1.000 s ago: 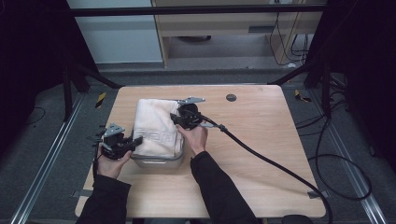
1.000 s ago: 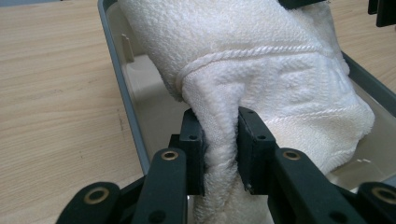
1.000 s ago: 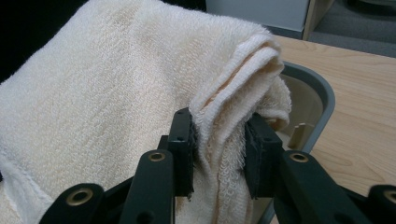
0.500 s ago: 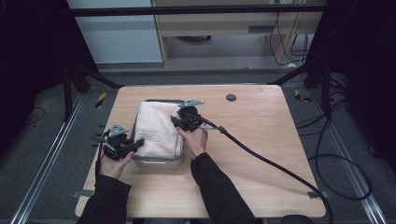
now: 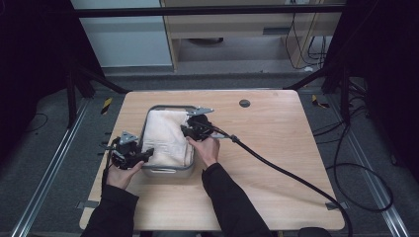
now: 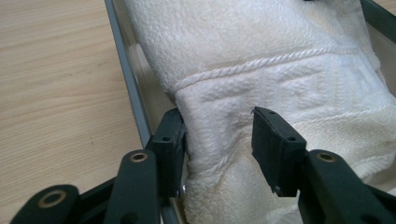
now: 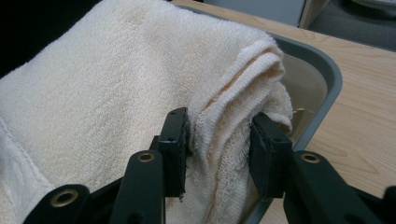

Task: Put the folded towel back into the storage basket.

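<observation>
A folded cream towel lies in a grey tray on the wooden table. My left gripper sits at the tray's near left corner. In the left gripper view its jaws pinch a bunched hem of the towel just inside the tray's rim. My right gripper is at the towel's right side. In the right gripper view its jaws squeeze the stacked folded edge of the towel near the tray's corner.
A thick black cable runs from the right gripper across the table to its near right corner. A small dark round grommet sits at the back middle of the table. Bare wood lies to the right of the tray.
My left gripper has moved a little nearer and rightward onto the towel's near left corner. The right gripper has barely shifted.
</observation>
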A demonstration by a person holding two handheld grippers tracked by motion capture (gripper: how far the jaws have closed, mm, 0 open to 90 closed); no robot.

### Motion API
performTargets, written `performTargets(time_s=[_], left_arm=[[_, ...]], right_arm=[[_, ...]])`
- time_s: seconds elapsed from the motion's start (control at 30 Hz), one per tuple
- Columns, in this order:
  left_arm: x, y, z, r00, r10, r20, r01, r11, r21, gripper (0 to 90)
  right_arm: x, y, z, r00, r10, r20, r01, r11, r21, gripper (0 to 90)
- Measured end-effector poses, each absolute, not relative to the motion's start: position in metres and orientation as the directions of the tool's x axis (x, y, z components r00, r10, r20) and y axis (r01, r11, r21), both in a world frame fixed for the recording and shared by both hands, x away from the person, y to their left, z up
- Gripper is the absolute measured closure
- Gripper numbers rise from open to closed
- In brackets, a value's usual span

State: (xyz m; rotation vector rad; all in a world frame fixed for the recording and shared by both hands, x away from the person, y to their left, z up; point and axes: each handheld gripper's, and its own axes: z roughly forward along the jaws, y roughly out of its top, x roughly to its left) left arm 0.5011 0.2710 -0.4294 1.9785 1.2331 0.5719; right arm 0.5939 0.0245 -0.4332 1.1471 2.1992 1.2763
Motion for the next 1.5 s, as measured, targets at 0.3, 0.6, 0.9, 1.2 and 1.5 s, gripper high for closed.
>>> performTargets(time_s=[0.3, 0.6, 0.9, 1.2, 1.5], left_arm=[[0.492, 0.272, -0.414, 0.441, 0.897, 0.015, 0.503, -0.261, 0.824, 48.4], [0.486, 0.277, -0.406, 0.45, 0.893, -0.006, 0.473, -0.233, 0.85, 44.3], [0.479, 0.282, -0.401, 0.438, 0.899, -0.019, 0.464, -0.208, 0.861, 40.9], [0.464, 0.288, -0.402, 0.447, 0.895, -0.011, 0.443, -0.211, 0.871, 36.0], [0.448, 0.298, -0.412, 0.445, 0.896, 0.003, 0.419, -0.211, 0.883, 30.0]], right_arm=[[0.588, 0.012, -0.418, -0.618, 0.784, 0.064, 0.407, 0.25, 0.879, 56.2], [0.573, -0.031, -0.403, -0.632, 0.773, 0.047, 0.36, 0.24, 0.901, 45.1], [0.548, -0.087, -0.391, -0.617, 0.785, 0.057, 0.327, 0.189, 0.926, 31.3], [0.512, -0.159, -0.396, -0.588, 0.804, 0.086, 0.328, 0.139, 0.934, 22.2], [0.484, -0.207, -0.42, -0.566, 0.82, 0.088, 0.342, 0.137, 0.93, 16.2]])
